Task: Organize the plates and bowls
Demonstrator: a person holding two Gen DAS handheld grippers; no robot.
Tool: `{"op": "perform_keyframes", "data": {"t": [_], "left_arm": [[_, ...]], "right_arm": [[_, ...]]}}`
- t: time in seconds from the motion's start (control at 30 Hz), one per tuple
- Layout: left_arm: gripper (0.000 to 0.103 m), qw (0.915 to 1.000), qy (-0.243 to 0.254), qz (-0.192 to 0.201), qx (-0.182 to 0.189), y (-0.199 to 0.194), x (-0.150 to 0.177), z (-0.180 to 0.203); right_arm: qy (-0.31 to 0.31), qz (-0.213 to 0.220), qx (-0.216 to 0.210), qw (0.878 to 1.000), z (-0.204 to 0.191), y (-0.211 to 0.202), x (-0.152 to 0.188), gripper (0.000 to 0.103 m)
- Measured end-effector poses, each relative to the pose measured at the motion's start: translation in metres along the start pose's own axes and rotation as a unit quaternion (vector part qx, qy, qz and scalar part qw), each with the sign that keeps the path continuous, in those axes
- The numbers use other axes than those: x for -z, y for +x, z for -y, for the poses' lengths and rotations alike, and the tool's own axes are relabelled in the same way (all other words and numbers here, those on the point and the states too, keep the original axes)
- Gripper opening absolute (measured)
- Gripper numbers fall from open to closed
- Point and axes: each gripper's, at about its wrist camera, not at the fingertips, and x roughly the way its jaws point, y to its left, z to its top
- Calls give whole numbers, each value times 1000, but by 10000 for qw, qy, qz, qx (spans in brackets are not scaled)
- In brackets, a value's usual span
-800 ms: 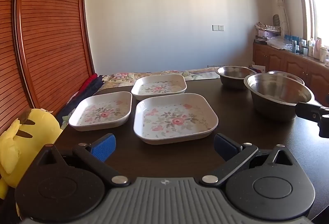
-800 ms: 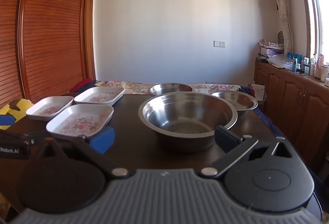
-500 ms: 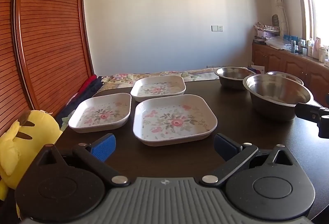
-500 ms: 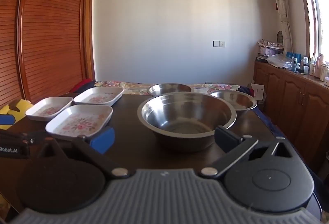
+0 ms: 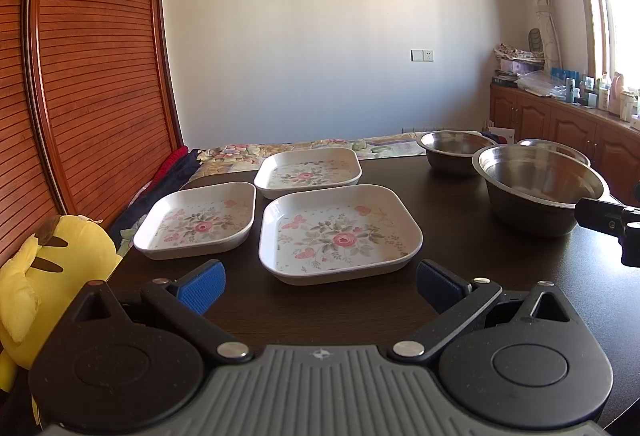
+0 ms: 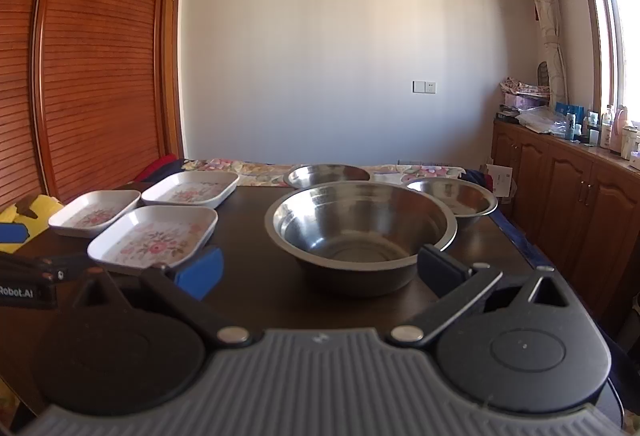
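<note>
on the dark table (image 5: 460, 276), three floral plates (image 5: 340, 232) sit left and three steel bowls (image 6: 362, 232) right as the left gripper (image 5: 320, 282) and right gripper (image 6: 320, 270) hover released; nesting should start largest-first, gripping rims squarely.

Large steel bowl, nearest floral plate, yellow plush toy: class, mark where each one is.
Large steel bowl (image 6: 362, 236): right wrist view, inner bottom.
Nearest floral plate (image 5: 340, 236): left wrist view, central rose.
Yellow plush toy (image 5: 48, 276): left wrist view, its body.
</note>
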Motion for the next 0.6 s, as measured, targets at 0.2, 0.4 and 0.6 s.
{"op": "perform_keyframes", "data": {"t": [0.2,0.4,0.6], "left_arm": [[102,10000,-1,-1,11,-3,0,-1],[102,10000,0,3,7,-3,1,-1],[102,10000,4,4,7,-3,1,-1]], "right_arm": [[-4,1,0,10000,1,-1,0,103],[-2,8,4,10000,1,-1,0,103],[-1,9,1,10000,1,-1,0,103]]}}
